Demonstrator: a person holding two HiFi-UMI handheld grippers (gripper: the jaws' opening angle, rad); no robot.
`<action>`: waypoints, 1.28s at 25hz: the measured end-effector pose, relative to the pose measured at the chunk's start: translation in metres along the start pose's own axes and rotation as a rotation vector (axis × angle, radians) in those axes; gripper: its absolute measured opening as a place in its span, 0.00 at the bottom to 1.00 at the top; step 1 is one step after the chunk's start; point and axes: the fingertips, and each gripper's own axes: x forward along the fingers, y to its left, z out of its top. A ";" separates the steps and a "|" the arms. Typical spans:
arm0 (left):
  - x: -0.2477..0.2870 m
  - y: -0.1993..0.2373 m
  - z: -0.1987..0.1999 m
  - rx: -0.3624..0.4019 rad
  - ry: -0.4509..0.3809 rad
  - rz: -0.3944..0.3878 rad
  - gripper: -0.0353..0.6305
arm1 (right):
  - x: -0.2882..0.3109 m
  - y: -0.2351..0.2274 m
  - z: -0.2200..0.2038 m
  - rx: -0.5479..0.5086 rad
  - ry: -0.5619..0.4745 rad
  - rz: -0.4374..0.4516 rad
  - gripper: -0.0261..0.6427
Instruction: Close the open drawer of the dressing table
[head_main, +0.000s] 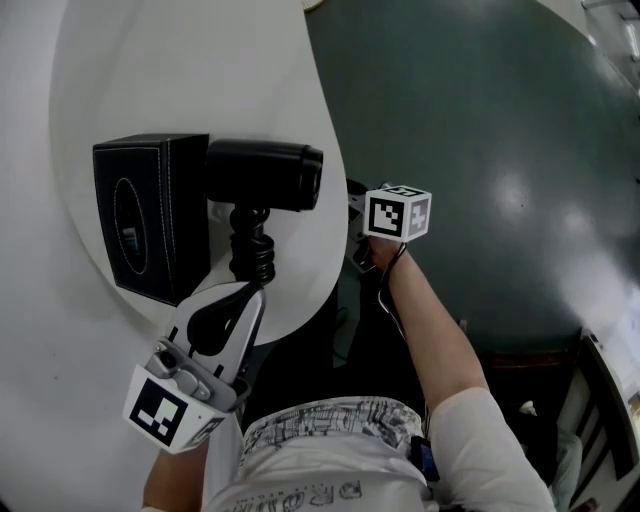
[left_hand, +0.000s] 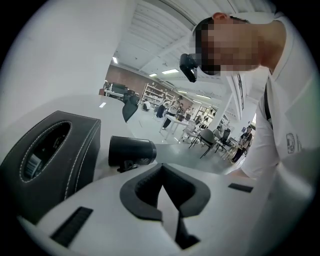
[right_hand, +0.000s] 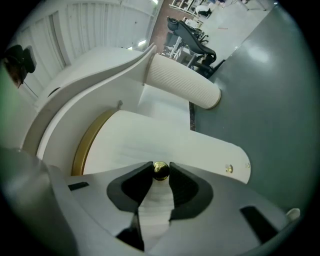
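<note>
Brass-coloured, the small round knob (right_hand: 160, 170) of the dressing table's drawer sits between the tips of the right gripper (right_hand: 160, 172). Both dark pads press against its sides, so this gripper is clamped on the knob. The knob sticks out of the white drawer front (right_hand: 165, 142), which fills the middle of the right gripper view. A gold band (right_hand: 84, 145) curves along its 9 o'clock side, and a ribbed white leg (right_hand: 182, 87) stands at 12 o'clock. How far the drawer stands out cannot be told.

In the head view the right gripper's marker cube (head_main: 398, 213) shows just off the 3 o'clock edge of the white rounded tabletop (head_main: 300, 80), over the dark green floor (head_main: 480, 150). Its jaws are tucked under that edge.

On the tabletop lies a black hair dryer (head_main: 262, 175), with a black stitched leather tissue box (head_main: 150, 215) just beside it at 9 o'clock. The left gripper (head_main: 242, 292) is at 6 o'clock of the dryer, pointing towards it, jaws closed together with nothing between them.
</note>
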 end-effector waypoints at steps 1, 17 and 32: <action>-0.003 0.003 -0.001 0.001 0.001 0.002 0.08 | 0.001 0.001 0.000 0.005 -0.004 0.002 0.21; -0.011 -0.010 0.023 0.044 -0.038 -0.058 0.08 | -0.056 0.008 0.019 -0.046 -0.100 -0.143 0.22; -0.015 -0.080 0.072 0.186 -0.139 -0.176 0.08 | -0.185 0.096 0.053 -0.245 -0.308 -0.216 0.22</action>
